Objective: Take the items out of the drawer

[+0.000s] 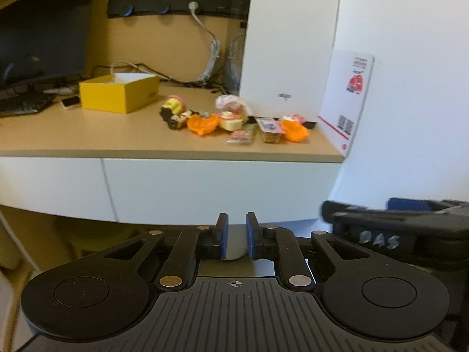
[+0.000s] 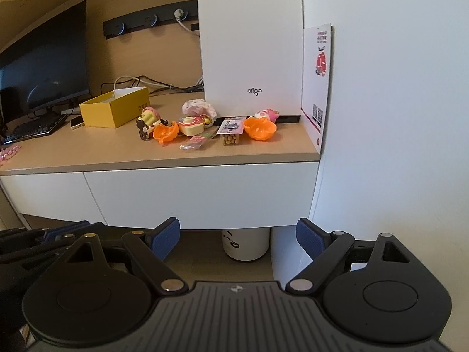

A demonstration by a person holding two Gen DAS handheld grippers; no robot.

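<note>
The white drawer front (image 1: pixel 222 187) (image 2: pixel 199 193) under the desk top is closed, with no handle showing. On the desk above it lies a heap of small toys and snack packs (image 1: pixel 231 120) (image 2: pixel 205 126), among them two orange capsule halves (image 2: pixel 260 129). My left gripper (image 1: pixel 236 234) hangs below and in front of the drawer, fingers almost together with nothing held. My right gripper (image 2: pixel 238 231) is beside it at the same height, open and empty. Each gripper shows at the edge of the other's view.
A white computer tower (image 1: pixel 290 44) (image 2: pixel 252 41) stands behind the toys against the right wall. A yellow open box (image 1: pixel 120 92) (image 2: pixel 114 108), a phone (image 2: pixel 76 122), a keyboard (image 2: pixel 32 129) and a monitor (image 2: pixel 44 58) sit to the left. A white bin (image 2: pixel 246 243) stands under the desk.
</note>
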